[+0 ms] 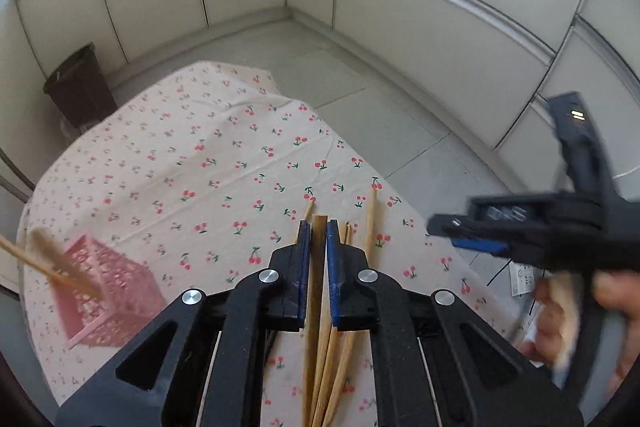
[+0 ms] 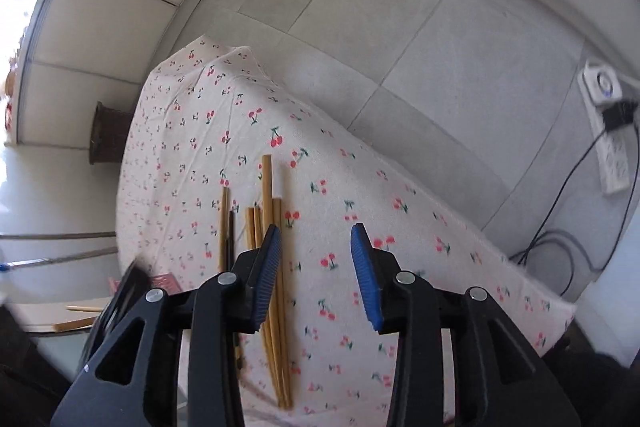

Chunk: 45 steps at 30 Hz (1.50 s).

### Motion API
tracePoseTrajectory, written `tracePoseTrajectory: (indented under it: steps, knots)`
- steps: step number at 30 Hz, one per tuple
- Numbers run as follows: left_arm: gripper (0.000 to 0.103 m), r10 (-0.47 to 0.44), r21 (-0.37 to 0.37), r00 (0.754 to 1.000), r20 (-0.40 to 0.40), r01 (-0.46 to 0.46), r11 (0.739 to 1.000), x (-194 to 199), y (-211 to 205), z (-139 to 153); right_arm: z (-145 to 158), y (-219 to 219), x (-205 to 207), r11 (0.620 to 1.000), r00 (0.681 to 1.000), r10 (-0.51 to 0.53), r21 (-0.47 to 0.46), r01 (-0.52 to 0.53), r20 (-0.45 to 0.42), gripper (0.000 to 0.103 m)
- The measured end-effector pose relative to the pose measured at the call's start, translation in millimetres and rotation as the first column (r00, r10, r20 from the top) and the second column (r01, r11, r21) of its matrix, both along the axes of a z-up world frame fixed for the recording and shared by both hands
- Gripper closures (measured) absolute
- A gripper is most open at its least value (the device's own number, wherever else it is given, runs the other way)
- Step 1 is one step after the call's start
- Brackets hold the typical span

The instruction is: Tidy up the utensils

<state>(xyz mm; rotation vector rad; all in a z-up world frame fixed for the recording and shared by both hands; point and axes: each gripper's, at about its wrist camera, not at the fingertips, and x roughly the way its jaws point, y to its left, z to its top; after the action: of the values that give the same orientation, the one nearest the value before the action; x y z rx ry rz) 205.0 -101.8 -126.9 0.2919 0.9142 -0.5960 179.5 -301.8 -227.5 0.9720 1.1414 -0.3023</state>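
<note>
L gripper [image 1: 318,227] clenched on one wooden chopstick [image 1: 319,259]; stick runs between the blue pads toward 12 o'clock, tip just past them. Loose chopsticks [image 1: 374,219] lie on the cherry-print cloth [image 1: 200,155] under and just at 1 o'clock of the L jaws. Pink basket [image 1: 108,291] at 9 o'clock in L wrist view, blurred, w/ a couple of sticks [image 1: 48,263] poking out of it toward 10 o'clock. R gripper [image 2: 316,267] released, jaws apart, nothing between pads, only cloth. Same pile [image 2: 272,267] sits beside its L pad, spreading toward 11 o'clock. Person's hand [image 1: 560,319] on R gripper handle at 4 o'clock, blurred. Dark bin [image 1: 80,87] on floor at 10 o'clock. Power strip [image 2: 608,131] at 2 o'clock, R wrist view.
</note>
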Motion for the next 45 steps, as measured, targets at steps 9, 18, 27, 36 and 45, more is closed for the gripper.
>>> tracePoseTrajectory:
  steps: [9,18,27,36,45]
  knots:
    - [0.096,0.205,-0.188,0.971,0.126,-0.180,0.966,-83,103,61,-10,32,45,0.996,1.000,0.002,-0.093,-0.003,-0.006,0.065]
    - [0.096,0.250,-0.234,0.951,0.184,-0.204,0.951,-108,136,73,-26,73,83,0.923,0.990,0.130,-0.359,-0.138,-0.046,0.082]
    - [0.096,0.294,-0.284,0.933,0.207,-0.230,0.931,-114,158,89,-13,78,62,0.938,0.981,0.179,-0.314,-0.149,0.069,0.095]
    - [0.096,0.325,-0.305,0.915,0.238,-0.247,0.920,-129,166,99,70,100,5,0.933,0.913,0.306,-0.278,-0.230,0.272,0.095]
    - [0.096,0.416,-0.344,0.880,0.229,-0.326,0.881,-133,191,105,127,108,-46,0.917,0.844,0.374,-0.292,-0.273,0.385,0.095]
